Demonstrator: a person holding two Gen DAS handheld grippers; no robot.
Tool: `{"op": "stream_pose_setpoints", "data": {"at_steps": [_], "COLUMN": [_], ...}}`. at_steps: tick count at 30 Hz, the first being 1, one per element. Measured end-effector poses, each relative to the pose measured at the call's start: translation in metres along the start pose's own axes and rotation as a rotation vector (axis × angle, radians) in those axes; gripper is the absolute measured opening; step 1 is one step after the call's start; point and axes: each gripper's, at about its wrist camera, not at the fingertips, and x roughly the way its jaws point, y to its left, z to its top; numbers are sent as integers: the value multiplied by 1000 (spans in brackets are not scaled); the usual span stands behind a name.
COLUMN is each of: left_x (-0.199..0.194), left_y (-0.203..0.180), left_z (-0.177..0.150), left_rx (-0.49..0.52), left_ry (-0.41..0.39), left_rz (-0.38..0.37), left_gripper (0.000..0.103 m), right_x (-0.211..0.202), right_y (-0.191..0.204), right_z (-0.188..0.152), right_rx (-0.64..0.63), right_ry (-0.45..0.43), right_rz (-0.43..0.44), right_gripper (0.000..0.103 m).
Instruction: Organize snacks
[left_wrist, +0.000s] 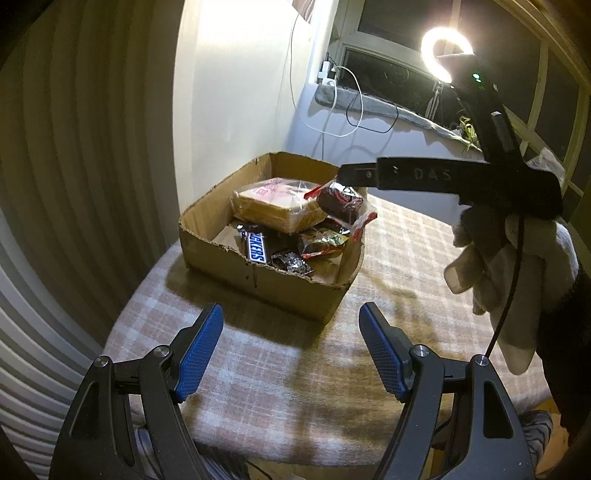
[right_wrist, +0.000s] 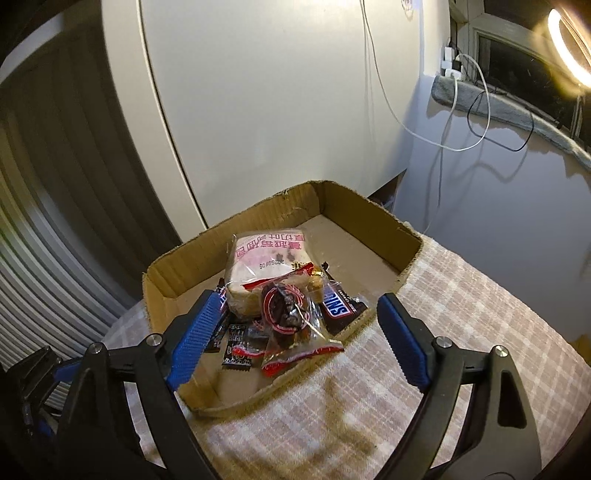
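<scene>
A torn cardboard box (left_wrist: 288, 295) (right_wrist: 369, 210) stands on the checked tablecloth and holds a pile of snacks. On the pile lies a wrapped bread packet (left_wrist: 273, 206) (right_wrist: 266, 273), with a Snickers bar (left_wrist: 257, 246) (right_wrist: 338, 304) and small dark packets beside it. A clear red-edged packet of dark snacks (left_wrist: 340, 201) (right_wrist: 286, 314) leans on the bread. My right gripper (right_wrist: 298, 299) (left_wrist: 345, 175) hovers open just above this packet, and its pads are clear of it. A gloved hand (left_wrist: 509, 258) holds that gripper. My left gripper (left_wrist: 291, 310) stands open and empty in front of the box.
The checked cloth (left_wrist: 280, 387) covers a small table whose rounded edge drops off at the left and front. A ring light (left_wrist: 439, 55) glares at the upper right. Cables (right_wrist: 454, 122) hang from a window sill behind. A white cabinet panel (right_wrist: 258, 110) rises close behind the box.
</scene>
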Motion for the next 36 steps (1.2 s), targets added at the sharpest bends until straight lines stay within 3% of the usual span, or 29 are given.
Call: {"op": "stream_pose_setpoints", "data": {"at_steps": [9, 19, 28, 36], "left_x": [-18, -36, -42, -43], "left_y": [-4, -10, -15, -17], "left_z": [7, 15, 18, 19], "left_rx": [6, 28, 21, 20], "left_ry": [-56, -129, -155, -163], "left_rz": [25, 67, 91, 97], "left_gripper": [76, 76, 76, 76], "right_x": [-50, -103, -120, -134], "right_y": [8, 13, 5, 4], "right_z": [-24, -61, -90, -94], "right_rx": [-19, -10, 74, 85], "right_ry": [-82, -170, -186, -218], "right_rz": [-60, -121, -151, -167], "right_gripper": [90, 102, 103, 103]}}
